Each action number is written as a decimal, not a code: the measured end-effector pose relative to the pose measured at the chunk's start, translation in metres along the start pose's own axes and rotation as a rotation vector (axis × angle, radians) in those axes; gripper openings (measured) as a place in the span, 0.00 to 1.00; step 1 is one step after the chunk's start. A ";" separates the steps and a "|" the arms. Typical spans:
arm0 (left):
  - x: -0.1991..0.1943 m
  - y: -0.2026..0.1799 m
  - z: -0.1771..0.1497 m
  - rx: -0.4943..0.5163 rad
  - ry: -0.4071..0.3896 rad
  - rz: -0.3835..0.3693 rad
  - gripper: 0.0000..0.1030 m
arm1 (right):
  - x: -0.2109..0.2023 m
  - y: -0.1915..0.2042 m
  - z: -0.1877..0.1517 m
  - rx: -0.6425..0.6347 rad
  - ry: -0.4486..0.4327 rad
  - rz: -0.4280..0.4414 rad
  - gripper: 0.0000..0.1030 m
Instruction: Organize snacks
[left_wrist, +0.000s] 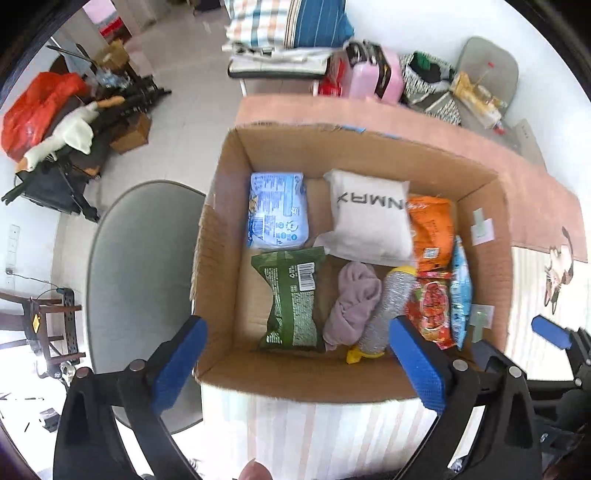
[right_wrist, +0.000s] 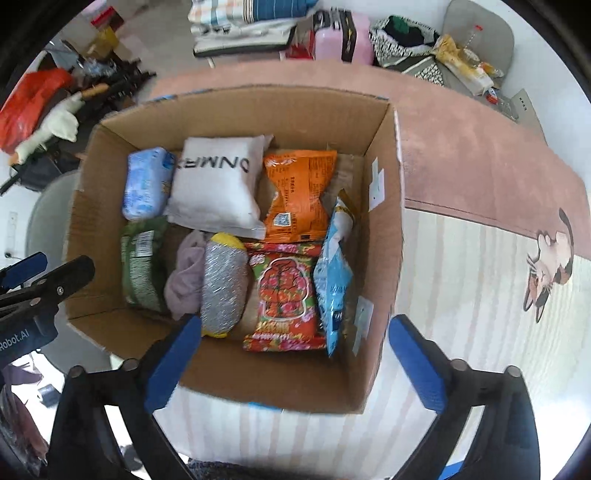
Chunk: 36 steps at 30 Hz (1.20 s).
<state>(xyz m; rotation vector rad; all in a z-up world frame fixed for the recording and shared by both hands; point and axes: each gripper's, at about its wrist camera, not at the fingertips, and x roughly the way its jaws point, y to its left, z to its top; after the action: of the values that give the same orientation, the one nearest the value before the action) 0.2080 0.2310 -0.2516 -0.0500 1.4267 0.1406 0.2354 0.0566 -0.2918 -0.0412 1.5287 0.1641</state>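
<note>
An open cardboard box (left_wrist: 229, 229) (right_wrist: 384, 258) sits on the table and holds several snack packs. Inside lie a light blue pack (left_wrist: 277, 210) (right_wrist: 146, 182), a white pouch (left_wrist: 371, 218) (right_wrist: 218, 184), an orange pack (left_wrist: 432, 229) (right_wrist: 297, 195), a green pack (left_wrist: 291, 299) (right_wrist: 142, 266), a mauve cloth (left_wrist: 352, 302) (right_wrist: 184, 273), a silver scrubber (left_wrist: 388, 306) (right_wrist: 223, 284), a red flowered pack (left_wrist: 432, 310) (right_wrist: 284, 295) and a blue bag (left_wrist: 460, 291) (right_wrist: 334, 277). My left gripper (left_wrist: 295, 362) hangs open over the box's near wall. My right gripper (right_wrist: 295, 365) is open above the near right corner, empty.
The table carries a pink and striped cloth (right_wrist: 480, 206) with a cat picture (right_wrist: 550, 266). A grey chair (left_wrist: 140, 277) stands left of the box. Across the floor are a pink suitcase (left_wrist: 373, 74), folded bedding (left_wrist: 284, 26), a red bag (left_wrist: 37, 107) and tripods.
</note>
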 end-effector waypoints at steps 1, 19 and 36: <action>-0.004 0.000 0.000 0.000 -0.014 -0.001 0.98 | -0.006 -0.002 -0.004 0.005 -0.016 0.007 1.00; -0.122 -0.041 -0.066 0.039 -0.246 -0.028 0.98 | -0.132 -0.026 -0.098 0.088 -0.279 0.004 1.00; -0.212 -0.052 -0.118 -0.082 -0.362 0.025 0.98 | -0.231 -0.056 -0.155 0.018 -0.422 0.004 1.00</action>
<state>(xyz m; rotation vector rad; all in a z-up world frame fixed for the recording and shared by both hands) 0.0695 0.1514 -0.0618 -0.0711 1.0604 0.2174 0.0816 -0.0373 -0.0725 0.0108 1.1095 0.1514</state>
